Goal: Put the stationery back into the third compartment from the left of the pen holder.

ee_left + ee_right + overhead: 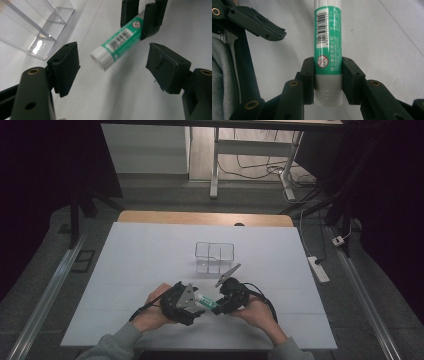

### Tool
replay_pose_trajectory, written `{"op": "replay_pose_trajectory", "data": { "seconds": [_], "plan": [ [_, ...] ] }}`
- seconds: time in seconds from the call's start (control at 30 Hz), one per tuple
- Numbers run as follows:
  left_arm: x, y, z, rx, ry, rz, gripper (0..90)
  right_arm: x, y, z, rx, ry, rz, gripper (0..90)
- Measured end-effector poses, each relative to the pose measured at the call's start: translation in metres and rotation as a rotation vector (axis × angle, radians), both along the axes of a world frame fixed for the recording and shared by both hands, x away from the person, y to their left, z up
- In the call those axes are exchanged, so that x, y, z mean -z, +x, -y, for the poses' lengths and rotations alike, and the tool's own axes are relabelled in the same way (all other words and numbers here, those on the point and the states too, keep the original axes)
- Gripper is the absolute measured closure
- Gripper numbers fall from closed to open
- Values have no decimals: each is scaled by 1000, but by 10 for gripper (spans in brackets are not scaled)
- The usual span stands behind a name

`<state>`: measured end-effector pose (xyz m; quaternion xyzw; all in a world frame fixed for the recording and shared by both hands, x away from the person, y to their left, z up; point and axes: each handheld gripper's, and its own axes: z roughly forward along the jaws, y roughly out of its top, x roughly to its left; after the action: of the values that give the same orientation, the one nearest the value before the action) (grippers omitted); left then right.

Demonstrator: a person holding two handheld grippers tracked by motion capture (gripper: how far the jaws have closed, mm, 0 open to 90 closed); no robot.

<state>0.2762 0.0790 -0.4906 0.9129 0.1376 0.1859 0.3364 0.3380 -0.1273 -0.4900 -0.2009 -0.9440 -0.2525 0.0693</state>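
I'm looking at a lab or office: grey carpet, a white-covered table (150, 270), a desk frame (250, 155) behind, a power strip (318, 269) and loose cables (260, 170).

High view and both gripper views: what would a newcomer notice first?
A green-and-white glue stick is clamped in the right gripper, held out over the white table. The left gripper, jaws apart, faces its white cap. Farther back stands a clear plastic divided box.

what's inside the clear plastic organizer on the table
Nothing is visible inside the clear organizer; its compartments look empty. The glue stick is outside it, clamped in the right gripper.
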Motion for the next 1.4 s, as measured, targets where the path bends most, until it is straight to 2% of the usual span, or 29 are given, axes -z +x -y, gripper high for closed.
{"op": "replay_pose_trajectory", "data": {
  "seconds": [0.23,0.5,0.6,0.63,0.7,0.93,1.1,1.2,1.27,1.3,1.33,1.37,1.4],
  "plan": [
    [3,0,7,39,28,3,280,0,-2,-3,-31,-1,-11,646],
    [12,-3,16,99,121,25,410,-1,-4,-4,-79,20,-28,646],
    [14,-5,18,122,165,41,486,-2,-5,-5,-81,26,-38,645],
    [14,-5,19,141,202,51,506,-3,-5,-4,-89,26,-36,646],
    [16,-6,20,157,227,55,560,-4,-5,-5,-85,38,-44,645],
    [17,-5,19,214,228,16,636,-8,-6,-3,-91,71,-44,643],
    [15,-4,16,197,196,13,655,-12,-7,0,-72,116,-21,627],
    [16,-2,12,161,169,-5,656,-15,-6,3,-44,145,28,568],
    [16,1,9,144,156,-12,656,-19,-6,7,-5,173,57,497],
    [16,2,8,131,147,-14,656,-20,-5,9,12,189,80,463],
    [15,3,6,121,142,-16,656,-24,-5,14,49,223,137,425],
    [14,4,4,110,132,-17,656,-24,-5,14,49,223,137,425],
    [13,5,2,99,121,-21,656,-25,-5,17,60,243,157,413]
  ]
}}
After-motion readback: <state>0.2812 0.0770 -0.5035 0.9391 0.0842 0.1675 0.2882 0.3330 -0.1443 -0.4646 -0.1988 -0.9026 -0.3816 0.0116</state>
